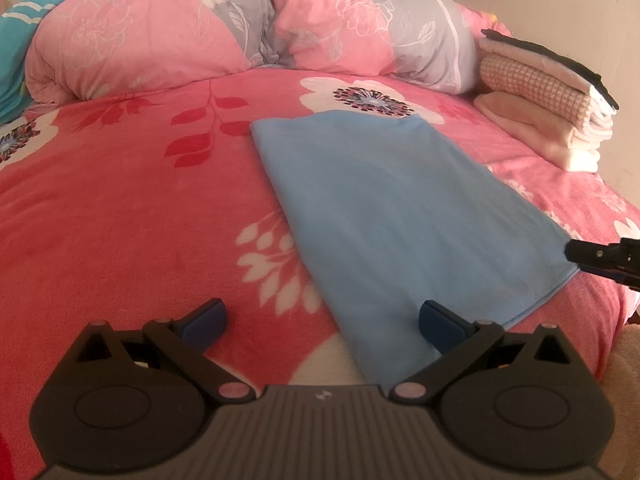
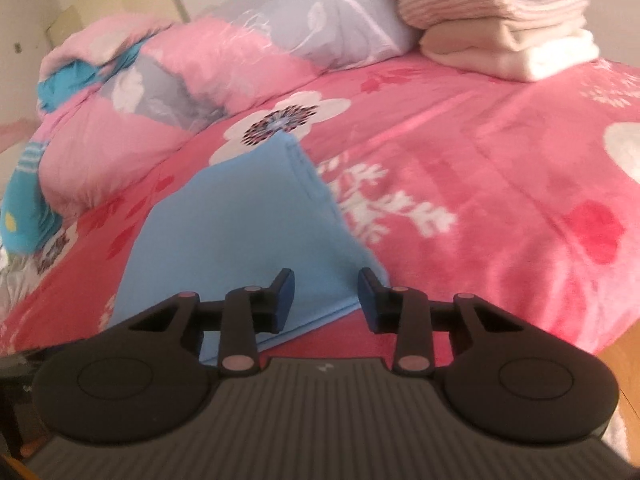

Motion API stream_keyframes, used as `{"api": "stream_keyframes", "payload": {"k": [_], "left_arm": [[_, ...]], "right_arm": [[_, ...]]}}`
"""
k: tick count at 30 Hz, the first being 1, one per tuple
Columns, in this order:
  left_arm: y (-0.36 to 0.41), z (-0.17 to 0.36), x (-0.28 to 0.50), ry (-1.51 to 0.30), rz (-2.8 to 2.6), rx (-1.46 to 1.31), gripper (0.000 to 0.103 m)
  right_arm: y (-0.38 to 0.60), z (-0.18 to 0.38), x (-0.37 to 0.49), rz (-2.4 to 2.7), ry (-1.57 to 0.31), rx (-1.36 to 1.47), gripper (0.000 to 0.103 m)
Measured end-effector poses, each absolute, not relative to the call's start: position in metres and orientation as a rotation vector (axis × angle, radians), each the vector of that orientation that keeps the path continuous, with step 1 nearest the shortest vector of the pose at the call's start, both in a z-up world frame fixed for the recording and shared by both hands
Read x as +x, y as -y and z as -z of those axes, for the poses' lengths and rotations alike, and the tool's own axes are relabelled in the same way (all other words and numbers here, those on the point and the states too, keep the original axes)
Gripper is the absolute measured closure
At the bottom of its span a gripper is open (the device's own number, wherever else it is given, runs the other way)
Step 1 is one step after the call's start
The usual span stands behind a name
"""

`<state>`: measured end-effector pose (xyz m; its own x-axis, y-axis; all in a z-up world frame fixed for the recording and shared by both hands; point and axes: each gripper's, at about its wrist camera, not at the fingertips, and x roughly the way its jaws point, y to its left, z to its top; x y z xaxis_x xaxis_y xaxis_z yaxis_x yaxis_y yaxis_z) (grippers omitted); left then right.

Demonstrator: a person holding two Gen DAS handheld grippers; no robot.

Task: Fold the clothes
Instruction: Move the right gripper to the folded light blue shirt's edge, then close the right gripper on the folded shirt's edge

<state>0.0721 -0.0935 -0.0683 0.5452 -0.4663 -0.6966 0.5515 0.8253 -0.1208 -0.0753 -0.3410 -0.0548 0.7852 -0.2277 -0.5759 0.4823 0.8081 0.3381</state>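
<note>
- A bed (image 1: 120, 208) fills both views, covered with a pink-red blanket printed with white flowers and red leaves.
- A light blue cloth (image 1: 400, 208), folded into a long flat rectangle, lies on the blanket near the bed's front edge, running diagonally away from the cameras.
- At the head of the bed sits a rolled-up quilt (image 1: 168, 36) in pink and grey with white flower outlines; a teal fabric (image 1: 16, 40) with white stripes shows at its left end.
- A stack of folded clothes (image 1: 548, 92) rests on the bed's far right corner, close to a pale wall: cream, pink-checked and white pieces with a dark one on top.
- The left tongs (image 1: 322, 322) stand wide apart and hold nothing; the cloth's near end lies between the two blue pads, below them.
- The right tongs (image 2: 326, 300) are partly apart, with the cloth's near right corner between the fingers; the pads do not press on it. This view is blurred.
- From the left wrist view, the right tongs appear at the right edge, just beside the cloth's corner.
- A wooden floor shows below the bed's right edge.
</note>
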Motion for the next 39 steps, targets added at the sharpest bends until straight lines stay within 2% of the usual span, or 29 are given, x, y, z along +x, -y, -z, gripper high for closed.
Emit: {"api": "stream_keyframes", "payload": {"k": [12,27,39], "left_arm": [[0.092,0.068,0.072,-0.788,0.605,0.121,0.000],[0.106,0.066,0.077,-0.849,0.556,0.156,0.000],[0.116,0.064,0.078,-0.883,0.490,0.169,0.000]], "right_arm": [[0.349,0.048,-0.096,0.469,-0.491,0.531,0.067],[0.310,0.040,-0.075,0.323,-0.494,0.366,0.067],[0.327,0.052,-0.061,0.256,-0.473,0.435,0.067]]}}
